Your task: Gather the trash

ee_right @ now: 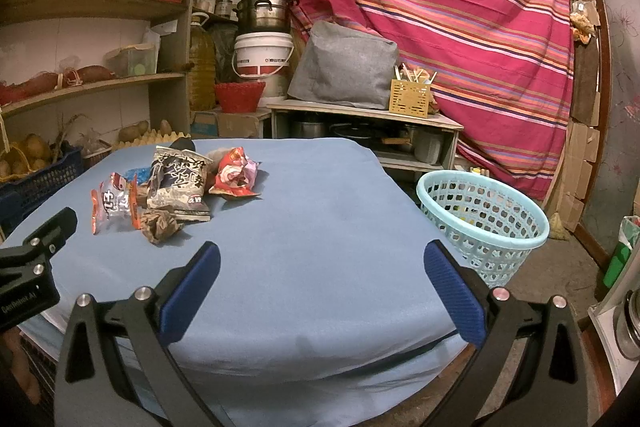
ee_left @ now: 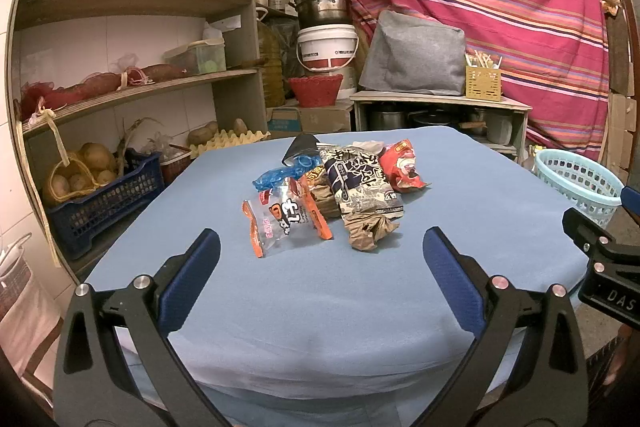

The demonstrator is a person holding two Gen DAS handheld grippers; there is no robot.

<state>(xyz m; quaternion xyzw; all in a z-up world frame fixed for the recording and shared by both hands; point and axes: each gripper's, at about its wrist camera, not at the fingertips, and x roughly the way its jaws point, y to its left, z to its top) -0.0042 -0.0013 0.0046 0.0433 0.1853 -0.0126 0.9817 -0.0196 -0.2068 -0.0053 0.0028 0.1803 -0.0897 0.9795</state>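
Blue-clothed table (ee_right: 320, 227) holds wrappers (ee_left: 340, 187) beside striped curtain (ee_right: 440, 7).

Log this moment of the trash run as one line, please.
stage: pre-grasp | left gripper: open, empty | right gripper: open, empty | crumpled snack wrappers: piled on blue-covered table | pale blue perforated plastic basket: beside table

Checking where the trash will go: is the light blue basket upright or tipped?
Upright. The light blue perforated plastic basket stands on the floor beside the blue-covered table, its round rim facing up.

Pale-blue tablecloth (ee_left: 320, 287); aqua basket (ee_right: 486, 223) — pink-striped curtain (ee_right: 440, 7); red wrapper (ee_left: 402, 167)
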